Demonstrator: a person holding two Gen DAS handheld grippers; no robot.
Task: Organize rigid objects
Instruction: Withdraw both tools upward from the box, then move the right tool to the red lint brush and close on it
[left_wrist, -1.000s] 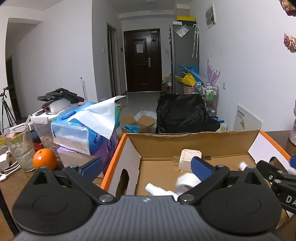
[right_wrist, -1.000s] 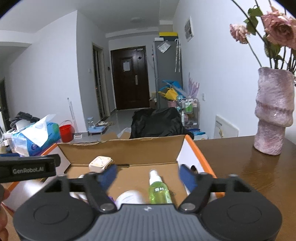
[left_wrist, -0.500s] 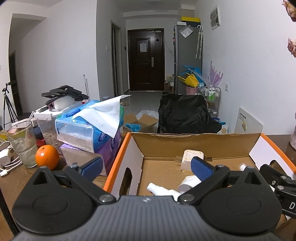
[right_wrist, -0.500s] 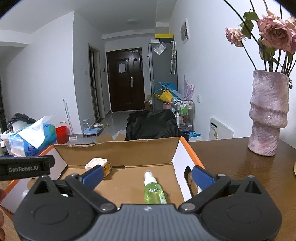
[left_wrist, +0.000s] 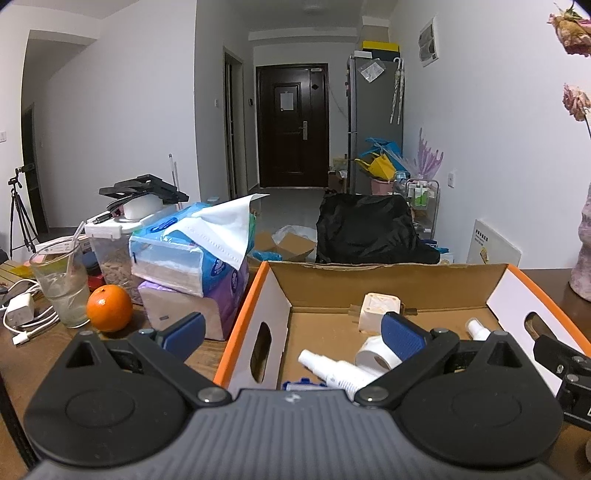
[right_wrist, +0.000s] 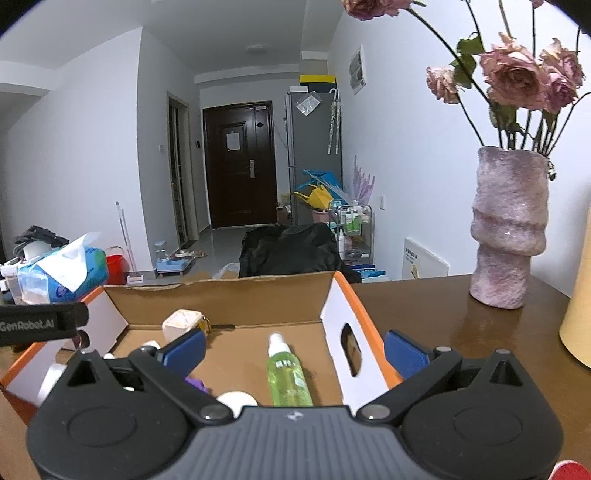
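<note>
Cardboard box (left_wrist: 388, 284) with orange edges sits open on the wooden surface (right_wrist: 436, 306), and the loose things lie on its floor. The green spray bottle (right_wrist: 288, 376) lies flat near the box's right wall, its long axis running front to back and its white nozzle pointing toward the far wall. In the left wrist view only its white tip shows, past the gripper finger. That view shows a white spray bottle (left_wrist: 332, 371) lying on its side, its long axis slanted, nozzle toward the far left. Just beside it is a roll of white tape (left_wrist: 373, 356) lying on its side, its hole facing the camera, and farther back a cream square case (left_wrist: 380, 308) near the far wall.

The left gripper (left_wrist: 291, 332) hovers over the box's left wall with its blue pads wide apart and nothing between them. The right gripper (right_wrist: 295, 349) hangs over the box's right wall, its pads also spread and bare.

Only the left view takes in the orange (left_wrist: 109, 308), the drinking glass (left_wrist: 61, 286) and the stacked tissue packs (left_wrist: 192, 254) left of the box. Only the right view shows the whole pink vase (right_wrist: 508, 229) of dried roses, standing well apart to the right.
</note>
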